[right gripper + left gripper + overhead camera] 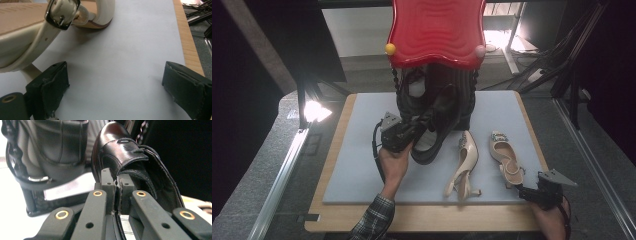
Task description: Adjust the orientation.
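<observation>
Dark polished leather shoe (130,157) pinched by its collar in the closed left gripper (117,185), lifted off the grey mat (362,165) toward the black rack (437,95), likely for shelving. Right gripper (115,82) parked wide open, empty, beside a cream heel (27,42).

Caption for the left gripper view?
Left tongs shut on the rim of a dark leather shoe.

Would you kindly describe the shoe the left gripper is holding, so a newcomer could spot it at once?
Start at the red-topped shoe rack at the far end of the grey mat. Just in front of it the left gripper pinches the rim of a dark leather shoe. It is glossy and dark, unlike the two cream slingback heels lying to its right.
</observation>
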Available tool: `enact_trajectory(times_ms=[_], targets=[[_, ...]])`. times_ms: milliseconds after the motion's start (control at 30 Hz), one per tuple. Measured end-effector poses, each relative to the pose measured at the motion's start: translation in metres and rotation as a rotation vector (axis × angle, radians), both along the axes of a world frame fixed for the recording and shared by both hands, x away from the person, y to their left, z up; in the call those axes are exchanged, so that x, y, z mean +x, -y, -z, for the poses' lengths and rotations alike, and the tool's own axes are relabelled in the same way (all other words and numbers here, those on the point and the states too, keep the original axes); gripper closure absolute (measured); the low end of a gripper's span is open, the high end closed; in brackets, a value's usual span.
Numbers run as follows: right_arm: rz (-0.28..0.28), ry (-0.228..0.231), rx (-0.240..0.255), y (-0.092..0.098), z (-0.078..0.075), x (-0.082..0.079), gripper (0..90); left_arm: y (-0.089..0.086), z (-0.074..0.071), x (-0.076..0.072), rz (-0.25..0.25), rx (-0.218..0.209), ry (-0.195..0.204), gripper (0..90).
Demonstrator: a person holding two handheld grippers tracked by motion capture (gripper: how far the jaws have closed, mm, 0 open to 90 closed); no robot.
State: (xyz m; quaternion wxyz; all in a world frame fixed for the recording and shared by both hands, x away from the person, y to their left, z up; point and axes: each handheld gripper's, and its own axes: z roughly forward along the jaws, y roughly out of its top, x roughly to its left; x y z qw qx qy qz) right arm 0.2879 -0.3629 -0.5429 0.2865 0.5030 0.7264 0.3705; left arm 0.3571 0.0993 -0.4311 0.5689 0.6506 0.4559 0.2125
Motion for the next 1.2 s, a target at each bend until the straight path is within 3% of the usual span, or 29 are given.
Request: enact_trajectory(times_ms=[333, 500, 667, 800, 967, 1067, 1200], targets=[[-0.001, -0.001, 0.0, 0.0, 0.0, 0.0, 6.7, 0.034, -0.002, 0.029, -0.122, -0.074, 0.011, 86.1], [0.0, -0.002, 0.002, 0.0, 0.0, 0.0, 6.7, 0.053, -0.009, 0.044, -0.182, -0.084, 0.021, 86.1], [0.0, -0.002, 0.003, 0.0, 0.0, 0.0, 6.7, 0.069, -0.017, 0.06, -0.276, -0.112, 0.009, 85.9], [-0.001, -0.003, 0.003, 0.0, 0.0, 0.0, 6.7, 0.075, -0.018, 0.071, -0.302, -0.14, -0.007, 85.7], [-0.003, -0.001, 0.003, 0.001, 0.0, 0.0, 6.7, 0.083, -0.019, 0.082, -0.355, -0.142, -0.02, 85.1], [-0.004, -0.001, 0.004, 0.001, 0.0, 0.0, 6.7, 0.084, -0.018, 0.087, -0.36, -0.147, -0.021, 82.5], [-0.005, 0.0, 0.003, 0.001, 0.0, 0.0, 6.6, 0.079, -0.017, 0.087, -0.314, -0.133, -0.007, 73.7]])
